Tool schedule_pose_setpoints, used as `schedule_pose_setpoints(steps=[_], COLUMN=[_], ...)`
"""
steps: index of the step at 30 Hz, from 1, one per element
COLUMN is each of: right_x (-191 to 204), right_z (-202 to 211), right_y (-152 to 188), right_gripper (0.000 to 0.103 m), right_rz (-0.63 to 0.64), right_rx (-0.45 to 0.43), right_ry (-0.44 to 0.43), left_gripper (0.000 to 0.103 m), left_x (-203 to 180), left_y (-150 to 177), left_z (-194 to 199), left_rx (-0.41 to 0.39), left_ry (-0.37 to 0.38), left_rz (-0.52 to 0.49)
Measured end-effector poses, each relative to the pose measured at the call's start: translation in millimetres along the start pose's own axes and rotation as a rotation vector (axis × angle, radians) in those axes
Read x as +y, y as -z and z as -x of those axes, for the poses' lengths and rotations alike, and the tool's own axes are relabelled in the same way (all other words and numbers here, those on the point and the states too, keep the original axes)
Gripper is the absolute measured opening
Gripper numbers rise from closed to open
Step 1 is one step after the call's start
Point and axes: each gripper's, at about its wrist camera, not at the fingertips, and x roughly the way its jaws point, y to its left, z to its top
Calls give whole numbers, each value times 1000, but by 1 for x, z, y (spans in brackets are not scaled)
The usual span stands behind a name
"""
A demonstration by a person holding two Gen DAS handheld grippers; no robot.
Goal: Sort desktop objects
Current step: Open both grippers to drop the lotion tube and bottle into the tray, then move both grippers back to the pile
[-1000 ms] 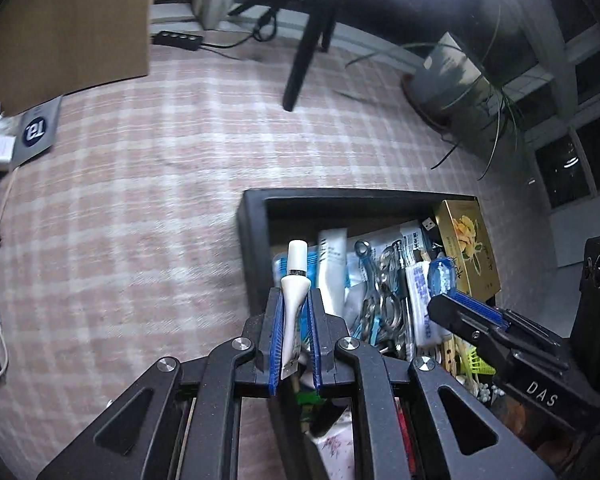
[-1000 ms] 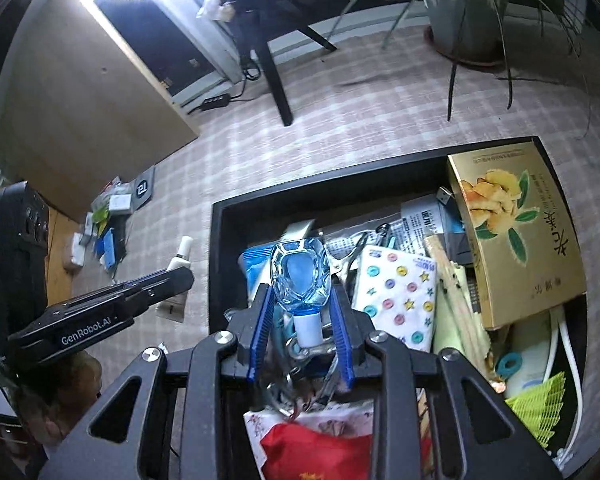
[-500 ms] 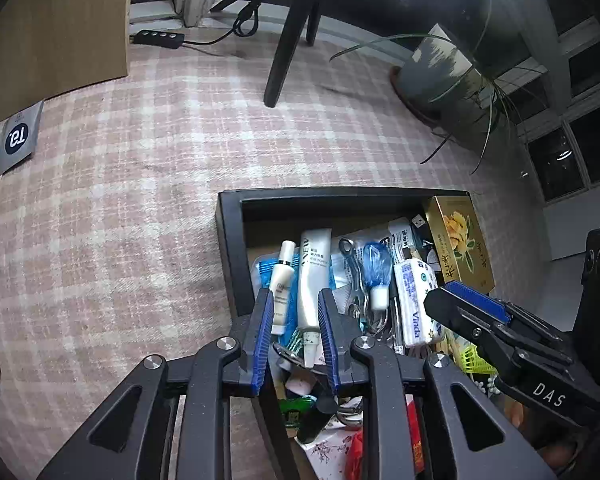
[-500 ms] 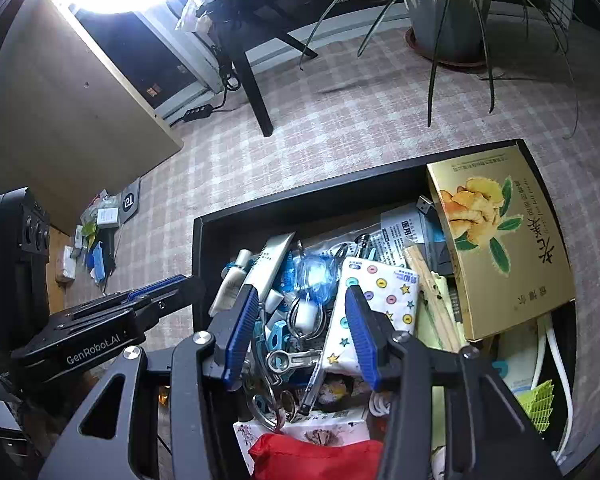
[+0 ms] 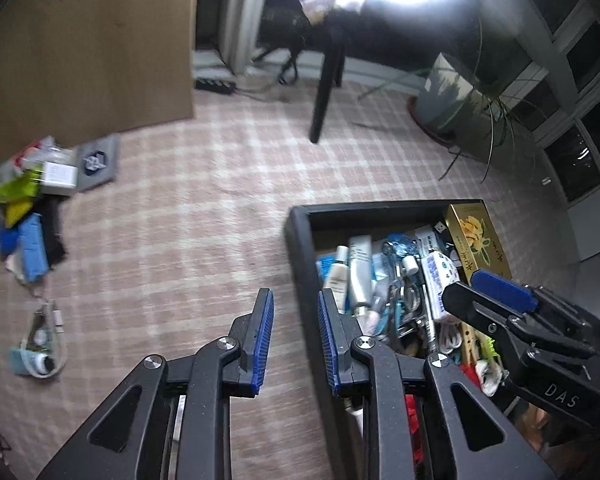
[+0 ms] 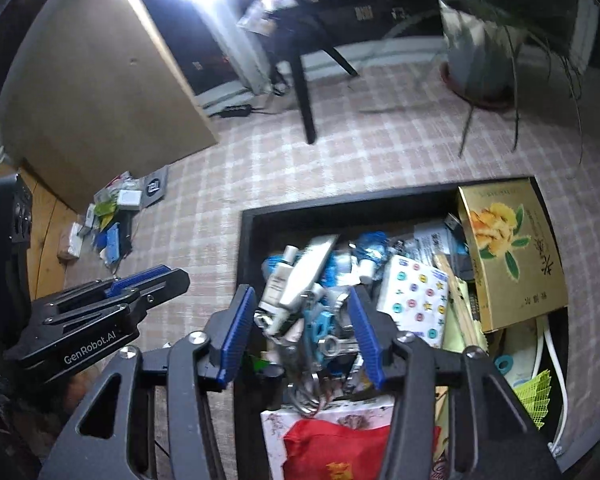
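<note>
Left hand-held gripper [image 5: 296, 338]: jaws a little apart with nothing between them; they opened in the past second but have since levelled off. It hangs over the left wall of the black tray [image 5: 298, 248], one blue pad over the checked cloth [image 5: 188, 220], the other over the tray.
Right hand-held gripper [image 6: 300, 332]: jaws spread wide and have just been opening; nothing pinched, the clutter lies below the pads.
White bottle [image 5: 337, 276]: lying in the tray's left part, beside a silver tube [image 5: 358, 276].
Blue glass bottle [image 6: 370, 246]: lying among the clutter near the tray's middle, as far as the blur allows.
Gold box [image 6: 512, 252]: at the tray's right side, printed with a yellow flower.
Button-print packet [image 6: 414, 300]: just left of the gold box.
Loose pile [image 5: 24, 216]: on the cloth well apart from the tray, near a brown board [image 5: 84, 48].
Potted plant [image 6: 480, 52]: beyond the tray.
</note>
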Motion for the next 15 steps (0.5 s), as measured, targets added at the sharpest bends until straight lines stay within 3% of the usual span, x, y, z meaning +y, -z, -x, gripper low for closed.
schedule_pose_setpoints(steps=[4, 6, 15], right_x=[24, 37, 88], right_z=[8, 11, 12], right_y=[1, 2, 20], right_gripper=[52, 52, 52], right_rz=[63, 94, 240], right_rx=[-29, -40, -80], right_ry=[2, 15, 52], left_gripper=[24, 29, 30], left_x=[14, 23, 77], left_y=[10, 16, 52], left_z=[24, 36, 73], left_rx=[-48, -75, -148], left_ry=[-43, -66, -168], left_rz=[-8, -13, 12])
